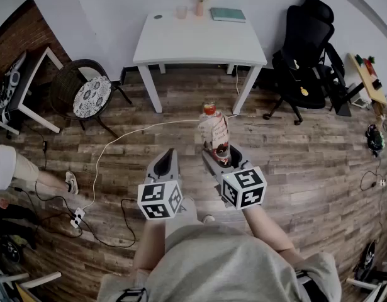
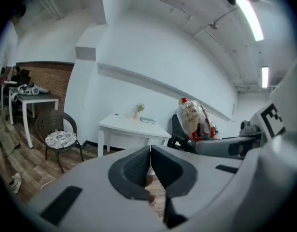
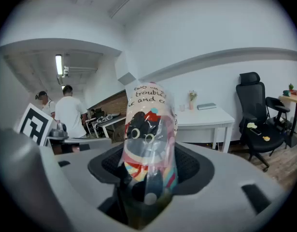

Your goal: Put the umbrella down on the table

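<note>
**The right claw (image 1: 219,156) grips the folded umbrella; the left claw (image 1: 170,153) is closed on nothing**

In the right gripper view the jaws of the right claw (image 3: 150,166) stand wide, and their dark ribbed pads press on either side of the umbrella's (image 3: 148,139) lower end. The umbrella is folded inside a clear plastic sleeve, with a cartoon print and some lettering on it. In the head view the umbrella (image 1: 214,129) rises from the jaws over the wooden floor (image 1: 294,162), its red-capped end pointing toward the white table (image 1: 199,46), which is well apart from it. The left claw (image 2: 149,151) is held just beside the right one, its pads together with nothing between them. A vase of flowers (image 1: 200,2) and a book (image 1: 228,14) sit at the table's far edge. A black office chair (image 1: 306,55) stands to the table's right and a wicker chair (image 1: 86,93) to its left.
</note>
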Action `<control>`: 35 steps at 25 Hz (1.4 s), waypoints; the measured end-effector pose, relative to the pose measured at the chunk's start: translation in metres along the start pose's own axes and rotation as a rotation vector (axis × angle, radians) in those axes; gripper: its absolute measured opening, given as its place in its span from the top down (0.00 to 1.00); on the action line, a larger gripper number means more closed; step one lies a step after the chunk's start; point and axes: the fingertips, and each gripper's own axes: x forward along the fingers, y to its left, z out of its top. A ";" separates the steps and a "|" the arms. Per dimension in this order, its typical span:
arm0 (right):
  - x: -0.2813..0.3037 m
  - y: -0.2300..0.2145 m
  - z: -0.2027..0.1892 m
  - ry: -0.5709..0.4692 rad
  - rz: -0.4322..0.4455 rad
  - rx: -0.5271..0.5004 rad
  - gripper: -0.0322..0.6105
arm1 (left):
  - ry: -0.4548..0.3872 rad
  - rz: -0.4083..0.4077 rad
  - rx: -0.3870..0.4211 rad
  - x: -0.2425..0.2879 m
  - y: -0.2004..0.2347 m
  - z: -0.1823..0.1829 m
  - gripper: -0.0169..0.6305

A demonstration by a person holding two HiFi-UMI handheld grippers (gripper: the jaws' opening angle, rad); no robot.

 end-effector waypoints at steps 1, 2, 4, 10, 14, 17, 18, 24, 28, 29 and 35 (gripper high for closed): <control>-0.018 0.001 -0.004 -0.006 -0.003 0.007 0.53 | -0.002 0.011 0.005 -0.012 -0.010 -0.001 0.96; -0.035 0.002 -0.008 -0.013 -0.005 0.013 0.53 | -0.003 0.019 0.009 -0.023 -0.020 -0.002 0.96; -0.067 0.004 -0.014 -0.032 -0.010 0.016 0.53 | -0.009 0.022 0.022 -0.044 -0.039 -0.006 0.96; -0.117 0.016 -0.026 -0.066 -0.003 -0.011 0.53 | -0.056 -0.005 0.076 -0.082 -0.078 -0.013 0.96; -0.126 0.024 -0.026 -0.076 0.014 -0.024 0.53 | -0.072 -0.022 0.086 -0.094 -0.091 -0.014 0.96; -0.132 0.024 -0.026 -0.080 0.015 -0.032 0.53 | -0.084 -0.024 0.092 -0.101 -0.099 -0.014 0.96; -0.134 0.023 -0.026 -0.083 0.014 -0.027 0.53 | -0.085 -0.023 0.092 -0.102 -0.102 -0.014 0.96; -0.144 0.016 -0.025 -0.106 0.015 0.004 0.53 | -0.083 -0.021 0.094 -0.103 -0.110 -0.018 0.96; -0.147 0.006 -0.026 -0.099 0.013 0.025 0.53 | -0.080 -0.019 0.086 -0.102 -0.117 -0.021 0.96; -0.146 0.004 -0.025 -0.098 0.012 0.028 0.53 | -0.081 -0.018 0.085 -0.101 -0.118 -0.021 0.96; -0.139 -0.001 -0.016 -0.117 0.028 0.041 0.53 | -0.091 -0.008 0.071 -0.096 -0.115 -0.016 0.96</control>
